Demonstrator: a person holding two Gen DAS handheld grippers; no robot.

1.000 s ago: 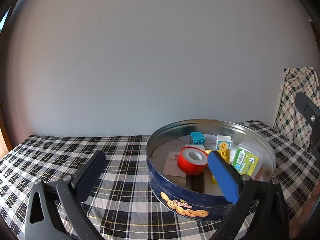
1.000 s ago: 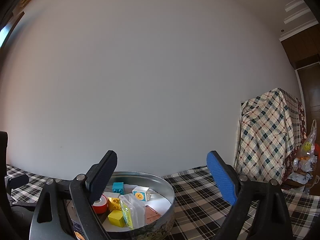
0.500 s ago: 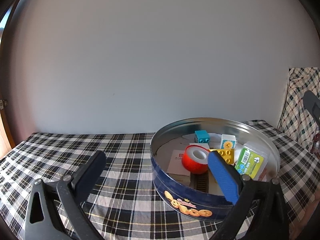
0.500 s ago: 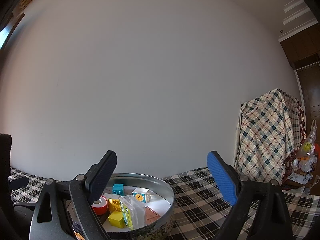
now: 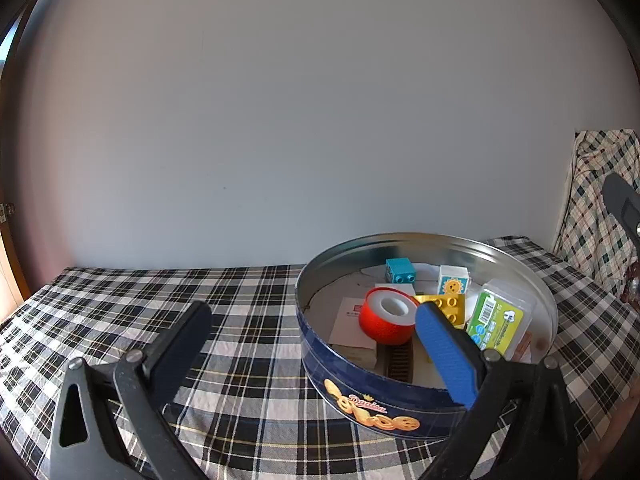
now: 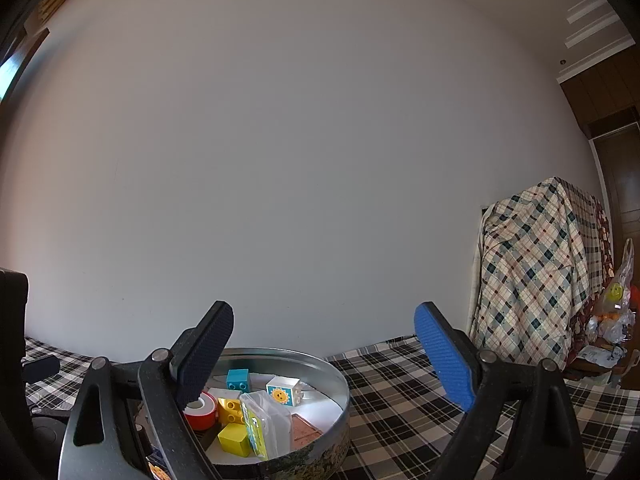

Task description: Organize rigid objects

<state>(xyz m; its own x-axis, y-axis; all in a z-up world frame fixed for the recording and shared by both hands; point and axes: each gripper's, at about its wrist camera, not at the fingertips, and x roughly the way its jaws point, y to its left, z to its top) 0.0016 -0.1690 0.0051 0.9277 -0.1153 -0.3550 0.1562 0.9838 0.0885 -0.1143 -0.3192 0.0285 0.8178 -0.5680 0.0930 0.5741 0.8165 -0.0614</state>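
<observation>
1. Left gripper has its fingers spread wide with nothing between them; right gripper likewise.
2. All the visible objects already sit in the cookie tin on the checked cloth.
3. Contents: red tape roll, teal brick, yellow brick, sun-print block, green-label case.
4. Next pick, my read: drop in from above, clear the rim, and grip the tape across its flat faces.

A plain white wall fills most of both views. A black-and-white checked cloth covers the table. At 3 o'clock, a plaid sheet drapes some furniture; dark wood panels stand above it.
</observation>
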